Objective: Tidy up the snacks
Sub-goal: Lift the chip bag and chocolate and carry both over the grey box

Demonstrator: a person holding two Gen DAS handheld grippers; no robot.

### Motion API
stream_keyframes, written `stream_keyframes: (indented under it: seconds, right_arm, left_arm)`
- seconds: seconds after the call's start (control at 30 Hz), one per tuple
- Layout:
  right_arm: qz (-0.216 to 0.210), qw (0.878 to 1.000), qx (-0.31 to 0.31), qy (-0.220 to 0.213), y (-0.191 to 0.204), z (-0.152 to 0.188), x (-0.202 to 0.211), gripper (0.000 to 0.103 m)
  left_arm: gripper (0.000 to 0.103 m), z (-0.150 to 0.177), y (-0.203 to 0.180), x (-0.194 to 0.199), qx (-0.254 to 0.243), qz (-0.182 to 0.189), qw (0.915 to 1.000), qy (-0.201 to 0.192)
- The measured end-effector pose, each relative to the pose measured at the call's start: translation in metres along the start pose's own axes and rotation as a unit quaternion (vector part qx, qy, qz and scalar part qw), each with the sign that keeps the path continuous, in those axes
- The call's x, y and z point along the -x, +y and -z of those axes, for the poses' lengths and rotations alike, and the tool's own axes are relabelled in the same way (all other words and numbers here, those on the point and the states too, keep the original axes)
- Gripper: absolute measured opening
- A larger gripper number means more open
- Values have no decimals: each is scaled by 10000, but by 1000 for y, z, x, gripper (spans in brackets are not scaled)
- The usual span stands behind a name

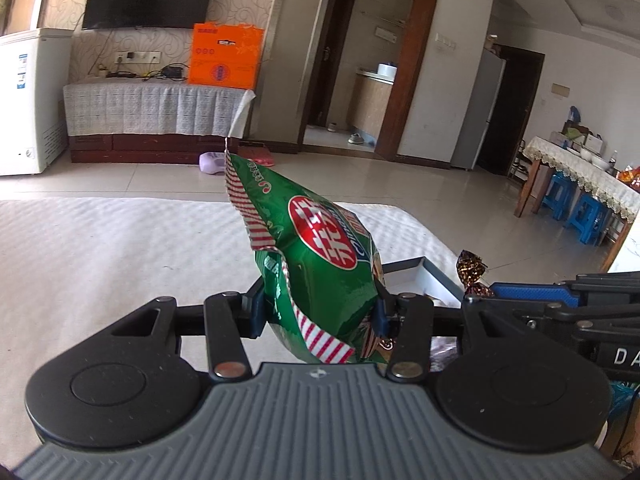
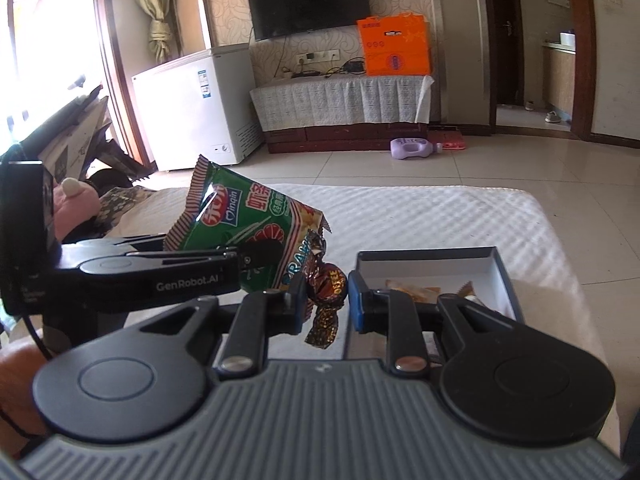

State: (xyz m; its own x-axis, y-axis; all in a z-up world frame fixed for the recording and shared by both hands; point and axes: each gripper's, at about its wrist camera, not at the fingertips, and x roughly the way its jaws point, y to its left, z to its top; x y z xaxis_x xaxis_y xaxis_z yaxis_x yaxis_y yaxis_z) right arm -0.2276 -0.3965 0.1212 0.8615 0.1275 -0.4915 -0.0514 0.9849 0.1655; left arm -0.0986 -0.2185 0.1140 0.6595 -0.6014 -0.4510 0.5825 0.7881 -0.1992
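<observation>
— What did your left gripper [image 1: 320, 312] have?
— It was clamped on the green snack bag [image 1: 316, 256], lifted above the white mat [image 1: 100, 248].
— And the right?
— My right gripper [image 2: 324, 300] pinched a brown wrapped candy [image 2: 326, 280], just beside the open box [image 2: 500, 268] holding a few snacks.

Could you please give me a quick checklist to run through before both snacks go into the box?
1. Left claw grips the green snack bag: ok.
2. Right claw holds the brown candy: ok, though only one pad clearly touches it.
3. Box is open: ok.
4. Free space in the box: ok, a few snacks lie at its near side.
5. Bag and candy kept apart: cannot tell, they overlap in the right view.
</observation>
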Motion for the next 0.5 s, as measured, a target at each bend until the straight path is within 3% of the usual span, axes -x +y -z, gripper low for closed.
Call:
stream_keyframes:
  seconds: [0.5]
  right_arm:
    - [378,9985,-389,-73,-50,16,29,26]
  left_arm:
    - [54,11,-84,-39,-239,516,9983,121]
